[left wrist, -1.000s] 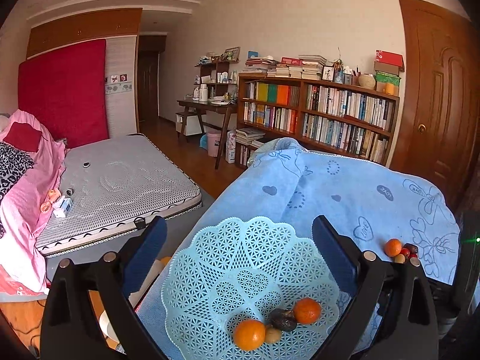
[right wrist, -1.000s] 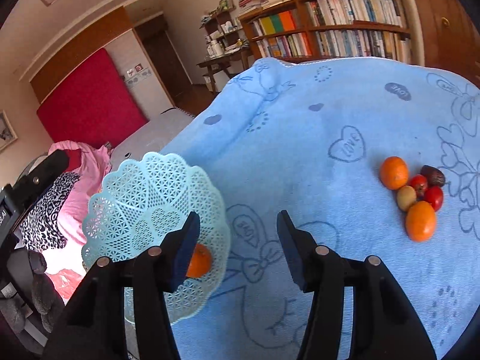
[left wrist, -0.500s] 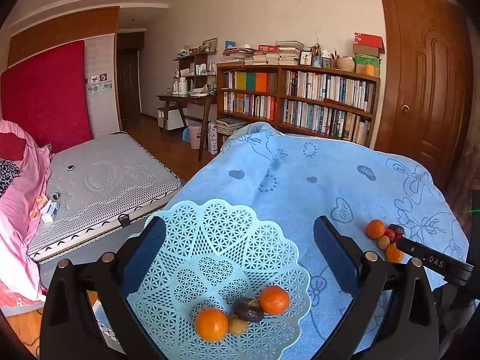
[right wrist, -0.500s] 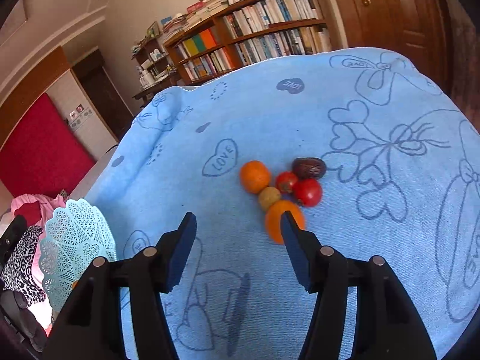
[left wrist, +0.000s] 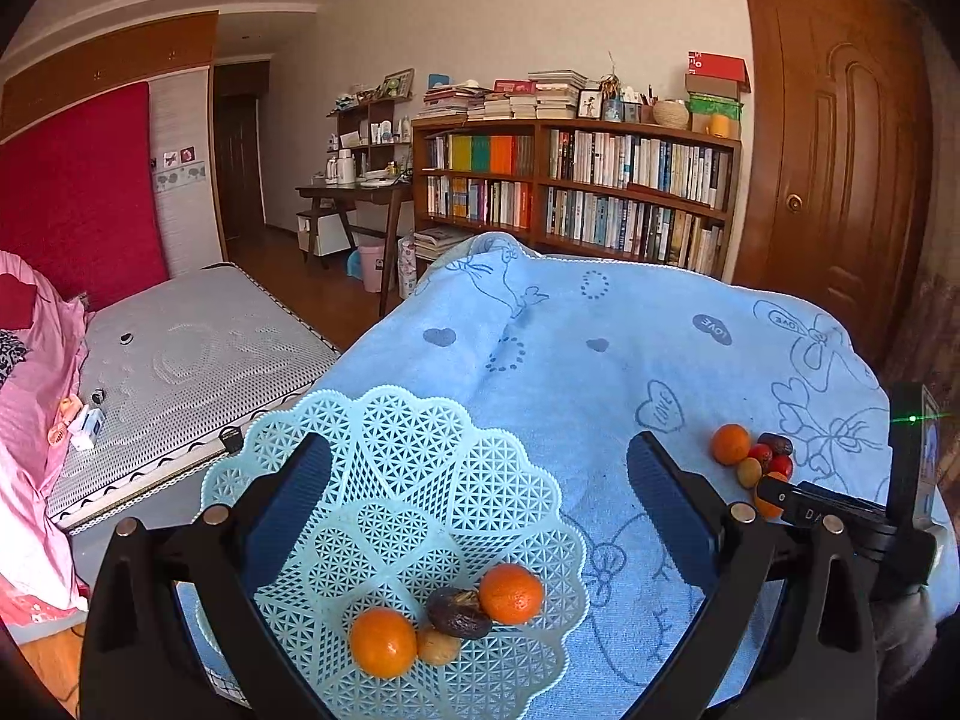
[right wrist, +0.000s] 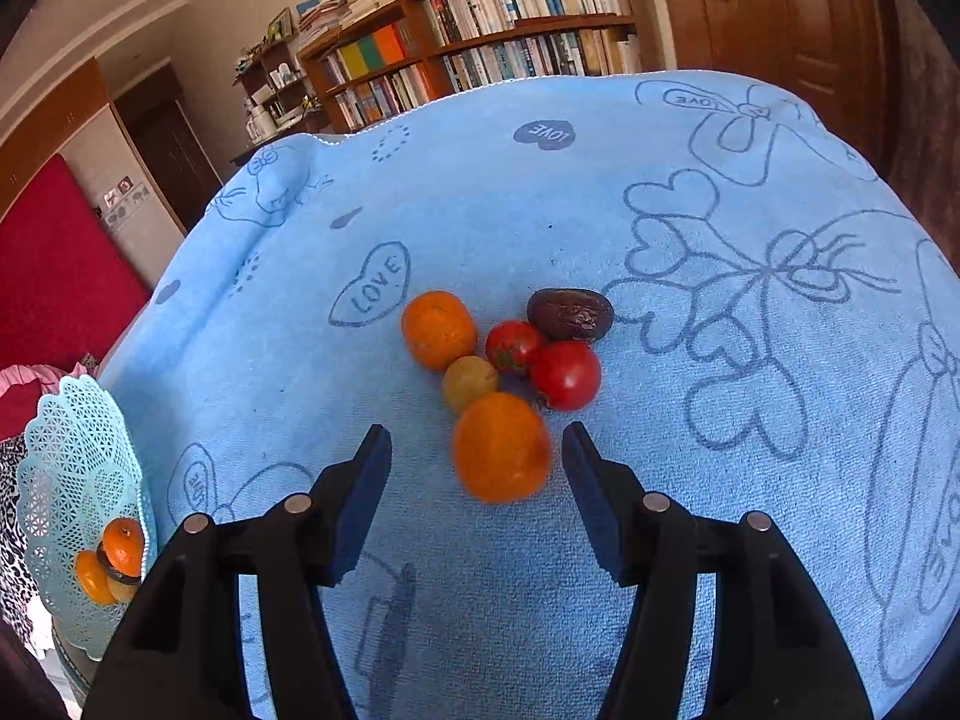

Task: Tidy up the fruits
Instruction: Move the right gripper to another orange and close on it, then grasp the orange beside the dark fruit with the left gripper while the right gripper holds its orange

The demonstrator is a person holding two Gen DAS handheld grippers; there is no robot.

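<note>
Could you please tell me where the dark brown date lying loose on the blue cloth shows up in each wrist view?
Left wrist: dark date at far right, behind the red tomatoes.
Right wrist: centre, at the cluster's back.
Shared landmark: the "LOVE" heart beside the pile.

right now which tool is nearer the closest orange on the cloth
Right. The right tool is open with the orange between its fingers. The left tool hangs over the basket, well aside.

Basket [left wrist: 420, 480] lower centre of the left view, four fruits [left wrist: 447, 618] in it; loose fruit cluster [right wrist: 510, 372] mid-frame in the right view, apparently touching.
</note>
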